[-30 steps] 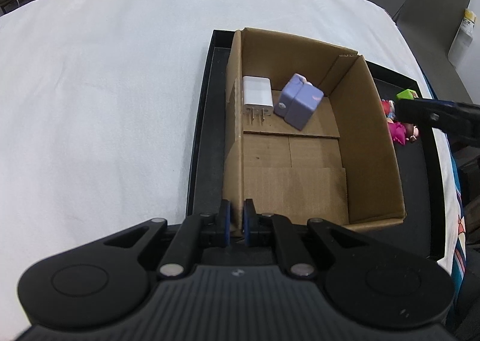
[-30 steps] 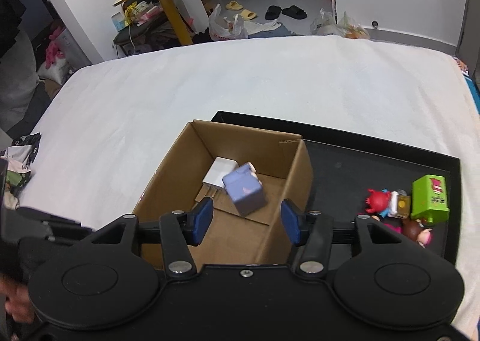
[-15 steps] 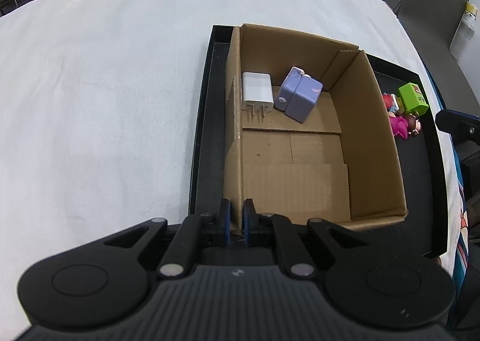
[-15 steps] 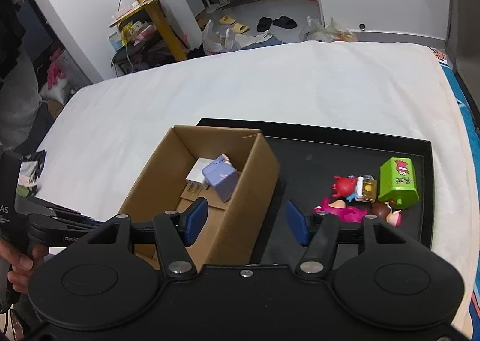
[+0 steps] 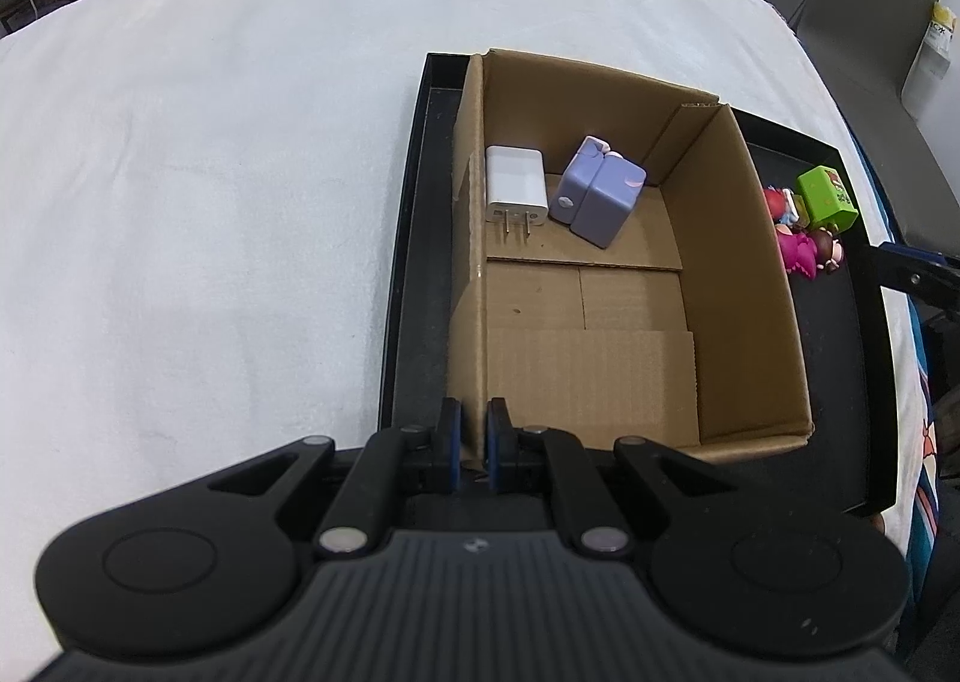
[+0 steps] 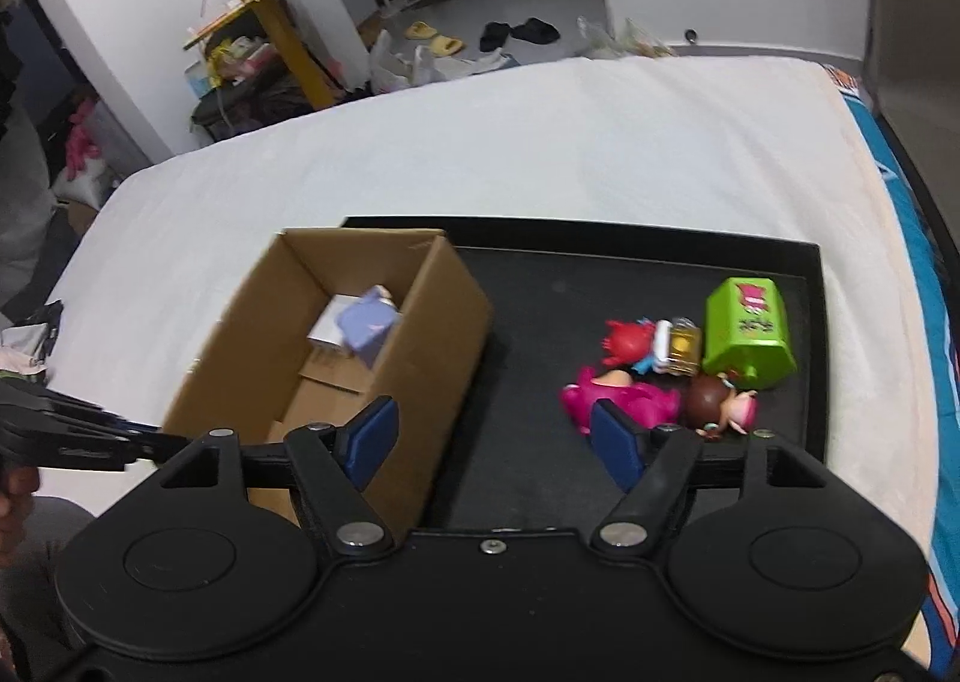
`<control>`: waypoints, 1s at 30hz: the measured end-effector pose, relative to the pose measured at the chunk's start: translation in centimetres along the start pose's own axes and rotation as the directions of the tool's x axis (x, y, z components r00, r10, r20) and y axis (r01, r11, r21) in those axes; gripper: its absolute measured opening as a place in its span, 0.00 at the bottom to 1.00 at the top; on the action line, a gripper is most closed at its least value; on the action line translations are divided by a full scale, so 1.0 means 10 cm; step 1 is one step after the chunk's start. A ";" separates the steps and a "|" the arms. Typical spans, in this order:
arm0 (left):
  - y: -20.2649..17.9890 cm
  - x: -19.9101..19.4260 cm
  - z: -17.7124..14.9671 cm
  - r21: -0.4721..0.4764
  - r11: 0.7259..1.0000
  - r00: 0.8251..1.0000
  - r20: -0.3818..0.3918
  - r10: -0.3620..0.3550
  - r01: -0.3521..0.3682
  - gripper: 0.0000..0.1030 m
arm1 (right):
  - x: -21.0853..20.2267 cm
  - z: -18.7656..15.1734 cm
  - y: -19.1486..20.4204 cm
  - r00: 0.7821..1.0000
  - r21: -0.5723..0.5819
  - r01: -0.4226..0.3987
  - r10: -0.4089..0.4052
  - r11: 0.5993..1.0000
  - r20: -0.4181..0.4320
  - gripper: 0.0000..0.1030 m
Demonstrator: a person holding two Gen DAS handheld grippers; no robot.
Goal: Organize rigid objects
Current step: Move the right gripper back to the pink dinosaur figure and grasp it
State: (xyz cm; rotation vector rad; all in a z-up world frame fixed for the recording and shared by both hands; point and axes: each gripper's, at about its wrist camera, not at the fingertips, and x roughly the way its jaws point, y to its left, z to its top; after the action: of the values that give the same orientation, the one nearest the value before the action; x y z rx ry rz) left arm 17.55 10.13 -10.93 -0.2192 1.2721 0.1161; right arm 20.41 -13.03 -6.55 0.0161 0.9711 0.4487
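Progress looks partial: white charger (image 5: 516,184) and purple cube (image 5: 597,190) lie in the cardboard box (image 5: 744,274). Left gripper (image 5: 474,442) pinches its near wall; right gripper (image 6: 492,442), jaws just widening and empty, faces toys (image 6: 624,400) at two o'clock.

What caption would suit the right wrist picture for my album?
Open right gripper hovering over a black tray, between a cardboard box and a cluster of small toys.
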 end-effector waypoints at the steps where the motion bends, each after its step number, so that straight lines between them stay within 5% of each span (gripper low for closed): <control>1: 0.00 0.00 0.00 0.000 1.000 1.000 -0.001 0.000 0.000 0.07 | 0.02 0.00 -0.04 1.000 0.006 0.008 -0.008 1.000 -0.003 0.70; 17: 0.01 0.00 -0.02 -0.005 1.000 1.000 0.002 -0.003 0.003 0.07 | 0.41 -0.07 -0.57 0.999 0.217 0.035 -0.026 0.976 -0.043 0.78; 30: 0.03 0.01 -0.02 -0.014 1.000 1.000 0.002 -0.008 0.008 0.07 | 0.74 -0.06 -0.48 0.991 0.165 0.132 -0.124 0.978 -0.054 0.78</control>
State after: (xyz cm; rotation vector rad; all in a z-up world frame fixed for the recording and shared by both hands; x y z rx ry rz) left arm 17.34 10.37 -11.09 -0.2363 1.2688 0.1180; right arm 25.24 -14.74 -13.77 0.0957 1.0445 0.2485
